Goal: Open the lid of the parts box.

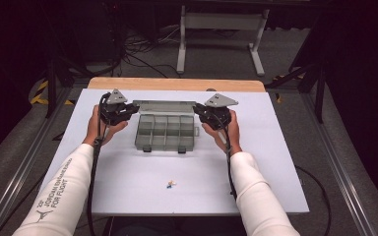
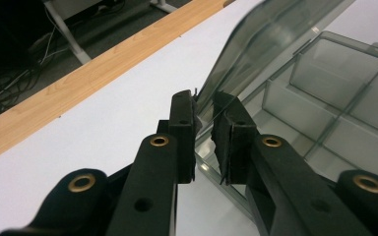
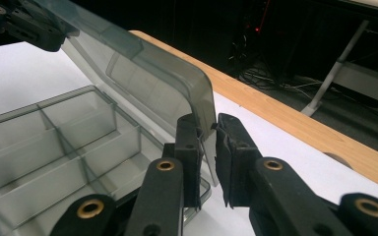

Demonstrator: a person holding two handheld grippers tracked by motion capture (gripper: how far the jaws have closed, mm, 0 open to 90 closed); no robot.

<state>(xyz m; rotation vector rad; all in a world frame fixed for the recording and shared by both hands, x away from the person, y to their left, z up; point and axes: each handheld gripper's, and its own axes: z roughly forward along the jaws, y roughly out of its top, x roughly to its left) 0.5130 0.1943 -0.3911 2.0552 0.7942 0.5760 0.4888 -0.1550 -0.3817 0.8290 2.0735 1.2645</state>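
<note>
High view shows a smoky clear plastic organizer box [image 1: 166, 132] sitting mid-table on the white tabletop [image 1: 128, 182], its hinged lid [image 1: 164, 106] raised along the far side and its divided tray seemingly empty. The left gripper [image 1: 128, 111] is at the lid's left end and the right gripper [image 1: 200, 111] at its right end.

In the left gripper view the jaws stand narrow on either side of the lid's corner edge [image 2: 204, 105]; a thin gap shows beside the plastic, so I cannot tell whether the pads truly pinch it. In the right gripper view the jaws are clamped on the lid's curved corner [image 3: 205, 125], the thin wall sandwiched between the pads.

The box looks light, rigid and thin-walled, with a glossy, probably slippery surface. The lid is likely to flex or twist if one end leads the other, and the hinge seems the weak point. Both end edges of the lid, gripped evenly, look the best hold; the light base may slide. Two small bits [image 1: 170, 184] lie near the front edge.
</note>
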